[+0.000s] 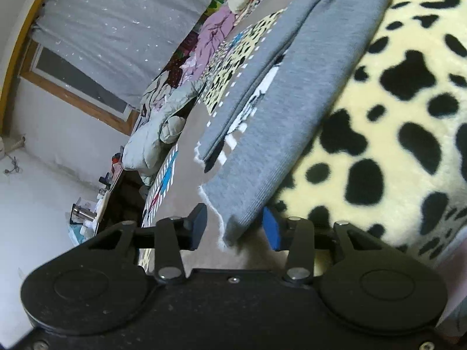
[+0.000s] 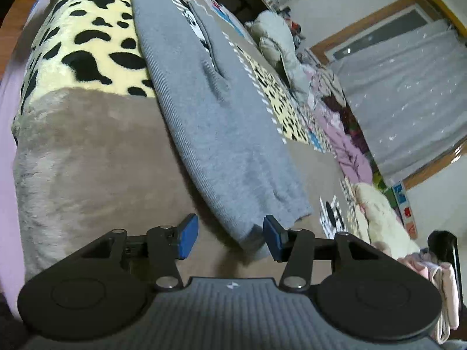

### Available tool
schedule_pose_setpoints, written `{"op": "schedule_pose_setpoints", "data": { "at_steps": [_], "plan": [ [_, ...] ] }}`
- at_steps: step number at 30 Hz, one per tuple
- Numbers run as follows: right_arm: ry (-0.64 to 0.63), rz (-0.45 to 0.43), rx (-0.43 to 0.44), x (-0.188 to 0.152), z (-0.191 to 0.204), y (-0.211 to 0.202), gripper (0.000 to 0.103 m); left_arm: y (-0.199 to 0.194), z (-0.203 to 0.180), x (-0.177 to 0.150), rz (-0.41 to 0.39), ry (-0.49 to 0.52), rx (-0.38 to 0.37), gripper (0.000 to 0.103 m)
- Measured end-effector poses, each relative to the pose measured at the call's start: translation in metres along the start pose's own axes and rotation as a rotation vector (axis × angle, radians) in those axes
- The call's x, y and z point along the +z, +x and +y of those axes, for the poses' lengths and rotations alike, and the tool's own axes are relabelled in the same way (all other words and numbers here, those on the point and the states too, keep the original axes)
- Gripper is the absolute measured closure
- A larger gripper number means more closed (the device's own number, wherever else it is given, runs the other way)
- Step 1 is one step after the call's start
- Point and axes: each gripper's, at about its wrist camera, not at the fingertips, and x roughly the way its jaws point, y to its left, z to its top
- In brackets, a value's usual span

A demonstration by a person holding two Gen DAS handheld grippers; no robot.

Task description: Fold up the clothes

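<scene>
The left hand-held gripper point(image 1: 235, 229) is released, its blue pads apart on either side of a corner of the grey sweater point(image 1: 292, 93). The right hand-held gripper point(image 2: 230, 237) is likewise released, straddling another corner of the sweater point(image 2: 204, 110). The sweater lies flat on the bed's blanket point(image 2: 87, 151), stretching toward 12 o'clock, with cow-print at 2 o'clock in the left view.
</scene>
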Motion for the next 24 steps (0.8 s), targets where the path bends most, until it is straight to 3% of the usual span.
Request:
{"op": "schedule_pose_setpoints", "data": {
  "at_steps": [1,2,4,8,14,19,24],
  "plan": [
    [0.011,-0.005,0.008,-0.001,-0.002,0.0,0.057,0.001,0.003,0.0,0.005,-0.016,-0.007,0.086],
    [0.023,-0.01,0.015,-0.001,-0.004,0.001,0.059,0.001,0.005,0.0,0.011,-0.032,-0.009,0.093],
    [0.051,-0.01,0.018,-0.003,-0.011,0.002,0.073,0.001,0.014,0.001,0.006,-0.099,-0.025,0.096],
    [0.153,-0.022,0.036,-0.003,-0.031,0.001,0.092,-0.004,0.041,0.004,-0.028,-0.304,-0.042,0.096],
    [0.333,-0.05,0.047,-0.001,-0.064,0.002,0.097,0.006,0.079,0.015,-0.072,-0.577,-0.068,0.098],
    [0.468,-0.077,0.009,-0.002,-0.092,0.009,0.098,0.022,0.096,0.035,-0.076,-0.677,-0.06,0.098],
    [0.557,-0.09,-0.038,0.003,-0.117,0.031,0.098,0.054,0.112,0.058,-0.051,-0.712,-0.059,0.098]
  ]
}}
